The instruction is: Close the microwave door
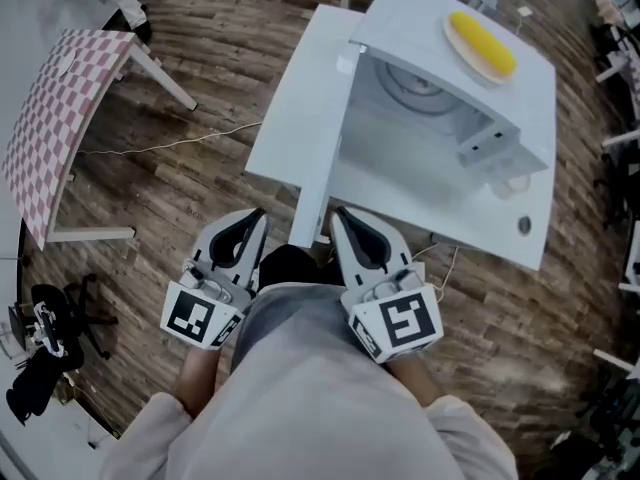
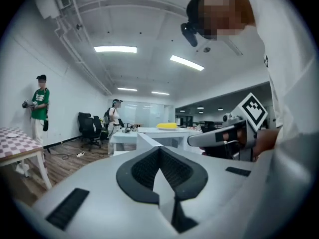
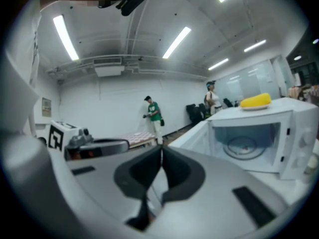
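Two grippers held close in front of the body, left gripper (image 1: 258,215) with jaws clenched on nothing, right gripper (image 1: 338,211) likewise clenched and empty, microwave door (image 1: 300,108) swung wide open just beyond them, microwave (image 1: 410,13) on the white counter (image 1: 430,203), yellow food (image 1: 482,43) on top.

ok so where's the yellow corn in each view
Head view: corn at the upper right, lying on top of the microwave.
Left gripper view: small and far off, just right of centre.
Right gripper view: far right, around mid-height, on the microwave's top.
Shared landmark: the white microwave under it, which shows in all three views.
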Tool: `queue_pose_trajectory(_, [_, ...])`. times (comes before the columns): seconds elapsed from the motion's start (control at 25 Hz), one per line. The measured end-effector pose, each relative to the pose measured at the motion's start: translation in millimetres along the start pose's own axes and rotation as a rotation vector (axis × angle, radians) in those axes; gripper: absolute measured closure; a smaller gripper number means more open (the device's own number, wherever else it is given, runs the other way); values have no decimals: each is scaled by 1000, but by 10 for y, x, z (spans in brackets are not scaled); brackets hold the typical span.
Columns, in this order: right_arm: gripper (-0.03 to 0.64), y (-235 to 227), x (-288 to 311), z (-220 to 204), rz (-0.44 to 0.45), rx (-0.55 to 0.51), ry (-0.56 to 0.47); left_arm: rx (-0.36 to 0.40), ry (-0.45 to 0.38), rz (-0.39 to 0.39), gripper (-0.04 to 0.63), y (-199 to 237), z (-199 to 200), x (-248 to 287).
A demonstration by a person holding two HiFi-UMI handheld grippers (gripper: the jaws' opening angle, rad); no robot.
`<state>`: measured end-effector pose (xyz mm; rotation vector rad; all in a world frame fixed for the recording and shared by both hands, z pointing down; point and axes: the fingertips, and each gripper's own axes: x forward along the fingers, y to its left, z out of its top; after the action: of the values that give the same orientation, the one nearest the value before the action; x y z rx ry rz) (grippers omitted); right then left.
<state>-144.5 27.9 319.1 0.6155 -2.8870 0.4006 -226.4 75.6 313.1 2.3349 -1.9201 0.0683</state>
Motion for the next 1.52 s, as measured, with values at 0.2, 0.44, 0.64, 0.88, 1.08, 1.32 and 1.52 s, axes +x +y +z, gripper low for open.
queue_pose_trajectory(0.2, [595,-115,64,-17,-2,19,26,-36,64,-105,575,-96,-191,52])
queue_pose_trajectory(0.44, [595,-92,81,-27,-5,59,17,-52,127,-190,575,-173,-361,30])
queue_pose_trajectory(0.64, [595,-134,60,-101,-23,65,52,-121,144,-181,575,-135,-399,48])
queue_pose_trajectory(0.88, [595,-197,24,-116,-38,85,51,-107,169,-227,575,-276,-539,68])
queue_pose_trajectory(1.08, [595,-241,15,-135,-41,65,59,-132,166,-230,575,-289,-583,89])
queue_pose_trajectory(1.32, [595,-314,-12,-112,-53,73,65,-169,165,-255,575,-318,-553,146])
queue_pose_trajectory(1.52, [595,-334,-19,-155,-49,84,72,-173,175,-274,575,-364,-567,173])
